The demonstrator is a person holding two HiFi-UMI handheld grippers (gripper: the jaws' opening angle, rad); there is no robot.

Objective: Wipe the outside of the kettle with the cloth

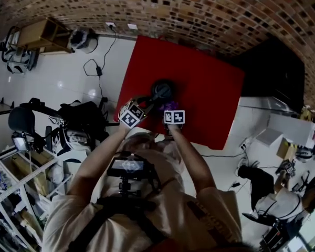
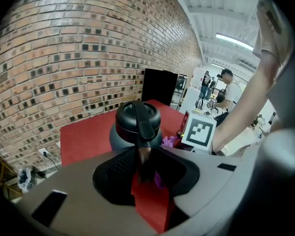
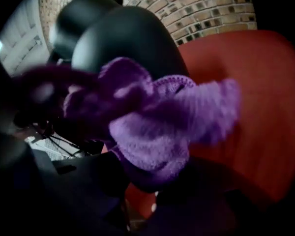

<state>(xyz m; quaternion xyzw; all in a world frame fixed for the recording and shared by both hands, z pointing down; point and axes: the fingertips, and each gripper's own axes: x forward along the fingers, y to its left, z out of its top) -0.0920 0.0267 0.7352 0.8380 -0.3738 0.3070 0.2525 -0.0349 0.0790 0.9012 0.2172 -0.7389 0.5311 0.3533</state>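
Left gripper (image 2: 143,165) sits at the kettle's 7 o'clock in head view, its fingers closed on the handle (image 2: 141,127). We hold firm there so the kettle (image 1: 161,91), mid red tabletop (image 1: 210,104), can't twist. Right gripper (image 3: 155,181) is at its 5 o'clock, fingers clamped on the purple cloth (image 3: 157,127), which is right at the dark body; contact is blurred. Our call: we press the cloth flat and sweep round the wall without shoving.

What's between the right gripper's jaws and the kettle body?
The purple cloth, bunched in the right gripper, fills the stretch up to the kettle's dark side. The right gripper view shows it most clearly.
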